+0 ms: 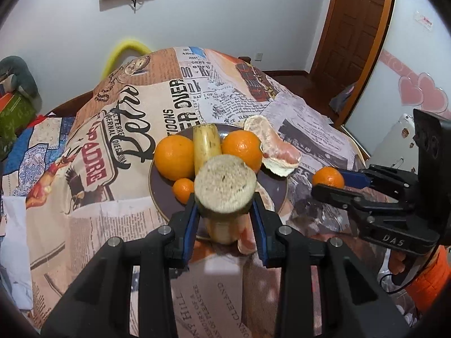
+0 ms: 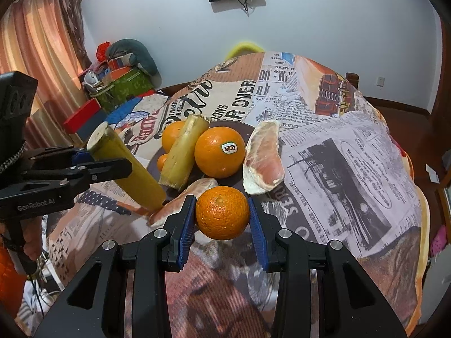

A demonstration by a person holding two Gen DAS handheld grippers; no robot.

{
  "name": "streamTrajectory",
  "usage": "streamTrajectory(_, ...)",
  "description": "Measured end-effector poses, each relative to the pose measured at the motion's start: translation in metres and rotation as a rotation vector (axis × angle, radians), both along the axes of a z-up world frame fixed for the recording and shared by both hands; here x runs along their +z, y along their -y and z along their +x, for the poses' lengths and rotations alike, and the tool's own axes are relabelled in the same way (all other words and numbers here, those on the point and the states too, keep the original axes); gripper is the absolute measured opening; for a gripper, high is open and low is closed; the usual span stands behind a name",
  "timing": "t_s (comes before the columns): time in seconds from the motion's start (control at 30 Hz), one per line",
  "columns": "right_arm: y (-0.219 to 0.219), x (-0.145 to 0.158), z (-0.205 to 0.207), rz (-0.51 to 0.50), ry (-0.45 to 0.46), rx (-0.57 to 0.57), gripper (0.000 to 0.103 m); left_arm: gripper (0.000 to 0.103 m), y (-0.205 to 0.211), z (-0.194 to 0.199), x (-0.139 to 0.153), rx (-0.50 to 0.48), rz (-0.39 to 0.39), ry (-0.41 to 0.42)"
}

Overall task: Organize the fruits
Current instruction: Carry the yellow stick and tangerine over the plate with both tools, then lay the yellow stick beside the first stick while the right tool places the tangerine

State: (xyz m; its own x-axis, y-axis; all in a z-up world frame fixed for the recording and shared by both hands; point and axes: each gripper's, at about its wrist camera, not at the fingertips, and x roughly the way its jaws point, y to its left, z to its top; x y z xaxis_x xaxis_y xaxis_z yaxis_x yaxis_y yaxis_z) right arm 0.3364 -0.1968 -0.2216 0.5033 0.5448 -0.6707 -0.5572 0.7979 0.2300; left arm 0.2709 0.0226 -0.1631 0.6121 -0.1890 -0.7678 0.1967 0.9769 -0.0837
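Observation:
My left gripper point(image 1: 225, 205) is shut on a yellow sugarcane piece point(image 1: 225, 186), held tilted over the near rim of the dark plate point(image 1: 274, 190); it also shows in the right wrist view point(image 2: 126, 166). My right gripper point(image 2: 222, 211) is shut on a small mandarin point(image 2: 222, 212), just right of the plate's near edge. On the plate lie a second cane piece point(image 2: 183, 155), two large oranges point(image 2: 220, 152) point(image 1: 174, 157) and a tiny mandarin point(image 1: 183, 189). One pomelo segment point(image 2: 263, 163) leans on the plate's right rim, another point(image 2: 183, 197) lies at its near edge.
The table wears a newspaper-print cloth point(image 2: 352, 155). Boxes and a grey plush point(image 2: 132, 53) stand beyond the table's left side, with a curtain point(image 2: 33, 56) behind. A wooden door point(image 1: 358, 33) is at the far right.

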Motion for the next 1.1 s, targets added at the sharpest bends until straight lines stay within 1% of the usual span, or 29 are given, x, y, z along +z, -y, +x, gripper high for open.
streamTrajectory(0.17, -0.006, -0.006, 0.011, -0.007, -0.007, 0.004, 0.034, 0.035, 0.002, 0.011, -0.002, 0.001, 0.006, 0.01)
streamTrajectory(0.7, -0.028, -0.019, 0.038, -0.06, -0.008, 0.037, 0.034, 0.035, 0.008, 0.039, -0.015, 0.007, -0.012, 0.018)
streamTrajectory(0.9, -0.031, -0.021, 0.039, -0.072, -0.008, 0.047, 0.034, 0.034, 0.009, 0.044, -0.011, 0.005, -0.034, 0.044)
streamTrajectory(1.1, -0.034, -0.023, 0.04, -0.094, -0.012, 0.046, 0.035, 0.034, 0.007, 0.045, -0.012, 0.018, -0.024, 0.041)
